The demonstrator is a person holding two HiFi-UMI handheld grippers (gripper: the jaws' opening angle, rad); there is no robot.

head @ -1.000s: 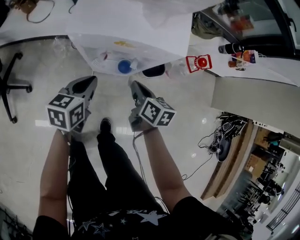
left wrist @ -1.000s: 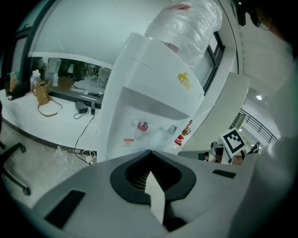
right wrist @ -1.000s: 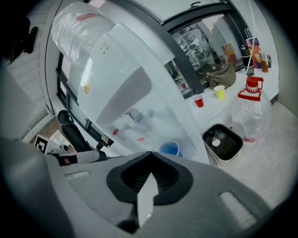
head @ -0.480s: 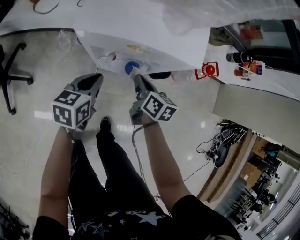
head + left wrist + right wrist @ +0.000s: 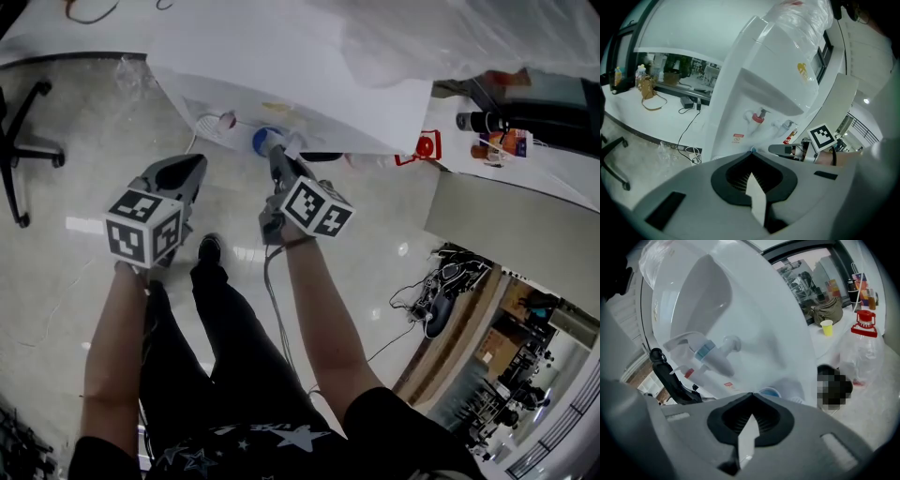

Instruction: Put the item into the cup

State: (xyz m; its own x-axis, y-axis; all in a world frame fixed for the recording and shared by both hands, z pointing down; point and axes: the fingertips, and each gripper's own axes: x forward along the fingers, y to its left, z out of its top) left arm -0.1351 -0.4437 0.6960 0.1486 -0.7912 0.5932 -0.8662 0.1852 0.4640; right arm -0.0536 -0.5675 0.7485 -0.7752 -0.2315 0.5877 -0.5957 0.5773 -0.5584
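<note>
A white water dispenser (image 5: 309,84) stands right in front of me, with a red tap (image 5: 759,117) and a blue-marked tap (image 5: 705,351) in its recess. Below the taps sits a blue round thing (image 5: 265,141), perhaps a cup's rim (image 5: 768,392). My right gripper (image 5: 275,157) points at it, tips just short of it, jaws shut with nothing showing between them (image 5: 751,393). My left gripper (image 5: 195,169) hangs lower left, over the floor, also shut and empty (image 5: 751,152). No loose item shows.
A black office chair (image 5: 23,150) stands at far left. Right of the dispenser are a plastic bottle with a red top (image 5: 427,145), a clear bag (image 5: 860,357) and a counter with a yellow cup (image 5: 827,327). Cables (image 5: 436,291) lie on the floor.
Both grippers have come closer to the dispenser. The right gripper's tip has moved up to the blue round thing. Both jaws stay shut.
</note>
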